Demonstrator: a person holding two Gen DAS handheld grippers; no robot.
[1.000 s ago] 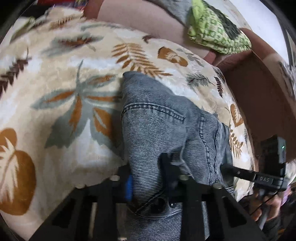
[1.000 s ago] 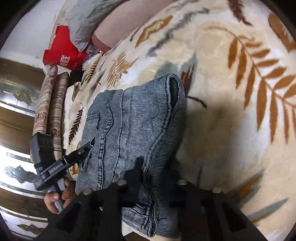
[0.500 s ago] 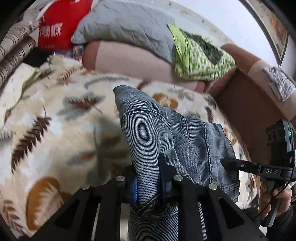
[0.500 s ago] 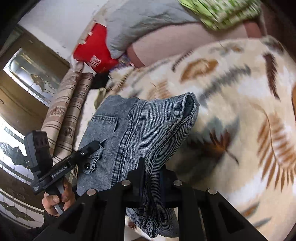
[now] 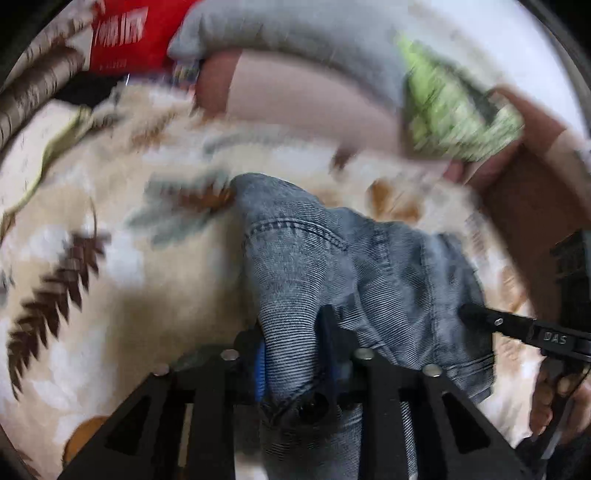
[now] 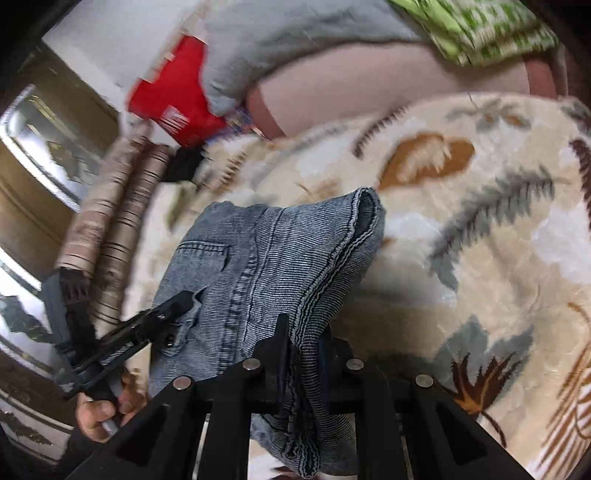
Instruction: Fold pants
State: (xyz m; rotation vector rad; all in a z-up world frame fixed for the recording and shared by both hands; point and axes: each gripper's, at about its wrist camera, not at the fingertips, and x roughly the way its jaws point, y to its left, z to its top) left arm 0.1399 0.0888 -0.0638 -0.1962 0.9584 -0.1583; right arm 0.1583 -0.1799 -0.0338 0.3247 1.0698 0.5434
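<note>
Pants (image 5: 332, 266): soft, heavyish denim, drapes; hold near edge. Left gripper (image 5: 291, 343), right gripper (image 6: 301, 343) both pinching it.

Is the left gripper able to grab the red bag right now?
Probably not. The left gripper is shut on the jeans, and the red bag sits far across the blanket.

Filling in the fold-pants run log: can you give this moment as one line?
step: mid-fold | left gripper: shut on jeans | right gripper: shut on jeans | jeans: lifted over leaf blanket | view: motion-blurred
</note>
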